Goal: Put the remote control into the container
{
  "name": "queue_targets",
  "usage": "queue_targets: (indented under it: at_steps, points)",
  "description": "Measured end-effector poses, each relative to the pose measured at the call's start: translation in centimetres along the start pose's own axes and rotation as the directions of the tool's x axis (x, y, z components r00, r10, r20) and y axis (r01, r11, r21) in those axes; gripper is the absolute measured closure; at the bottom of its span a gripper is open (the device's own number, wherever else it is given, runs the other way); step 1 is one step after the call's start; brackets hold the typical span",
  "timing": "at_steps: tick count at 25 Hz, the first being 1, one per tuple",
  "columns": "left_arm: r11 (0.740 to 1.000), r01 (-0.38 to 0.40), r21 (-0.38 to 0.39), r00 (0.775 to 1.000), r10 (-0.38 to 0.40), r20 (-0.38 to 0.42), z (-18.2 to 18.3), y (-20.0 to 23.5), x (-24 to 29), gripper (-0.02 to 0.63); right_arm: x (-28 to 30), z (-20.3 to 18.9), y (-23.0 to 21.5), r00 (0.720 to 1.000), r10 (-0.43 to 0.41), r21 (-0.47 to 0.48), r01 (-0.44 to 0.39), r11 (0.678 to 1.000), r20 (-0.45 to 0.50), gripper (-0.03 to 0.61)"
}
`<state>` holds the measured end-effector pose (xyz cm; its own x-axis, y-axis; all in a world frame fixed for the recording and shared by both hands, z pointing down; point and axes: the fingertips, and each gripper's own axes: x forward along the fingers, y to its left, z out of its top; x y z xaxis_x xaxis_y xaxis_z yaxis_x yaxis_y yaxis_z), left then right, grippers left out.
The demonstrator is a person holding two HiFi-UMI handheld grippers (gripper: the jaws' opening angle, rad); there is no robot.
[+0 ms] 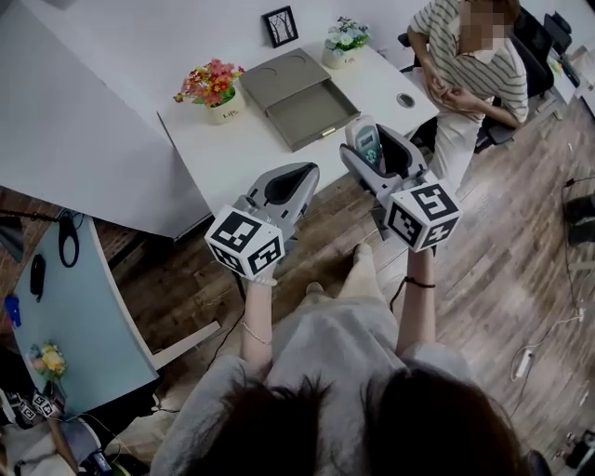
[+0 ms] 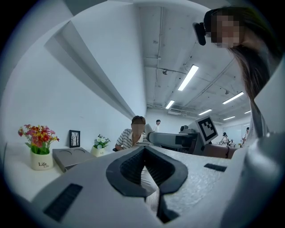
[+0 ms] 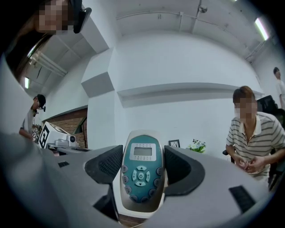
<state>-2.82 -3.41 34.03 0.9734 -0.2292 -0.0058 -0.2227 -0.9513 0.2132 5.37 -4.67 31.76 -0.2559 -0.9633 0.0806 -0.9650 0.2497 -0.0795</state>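
My right gripper (image 1: 364, 149) is shut on a remote control (image 3: 141, 170), grey-cased with a teal face, a small screen and round buttons; it stands upright between the dark pads. In the head view the remote control (image 1: 365, 142) is held just off the white table's near edge. The container (image 1: 299, 96) is a grey box with an open drawer-like tray, lying on the table (image 1: 242, 153) beyond both grippers. My left gripper (image 1: 299, 177) hangs lower left of the container, shut with nothing in it; in the left gripper view the left gripper (image 2: 143, 167) shows its pads meeting.
On the table stand a pot of red and orange flowers (image 1: 213, 88), a small white pot of pale flowers (image 1: 344, 39) and a framed picture (image 1: 280, 25). A person in a striped shirt (image 1: 465, 65) sits at the table's right end. A light blue surface (image 1: 65, 311) lies left.
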Motion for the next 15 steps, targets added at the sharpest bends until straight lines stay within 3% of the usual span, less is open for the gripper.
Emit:
queue_targets:
  at_steps: [8,15]
  points:
    - [0.998,-0.056,0.009,0.998,0.055,0.002,0.5,3.4,2.9,0.611,3.5,0.0,-2.6,0.998,0.059,0.004,-0.059,0.998,-0.009,0.288]
    - [0.996,-0.088,0.003,0.996,0.088,-0.009,0.6,6.5,6.2,0.611,6.3,-0.1,-7.7,0.995,0.081,-0.038,-0.083,0.996,-0.059,0.288]
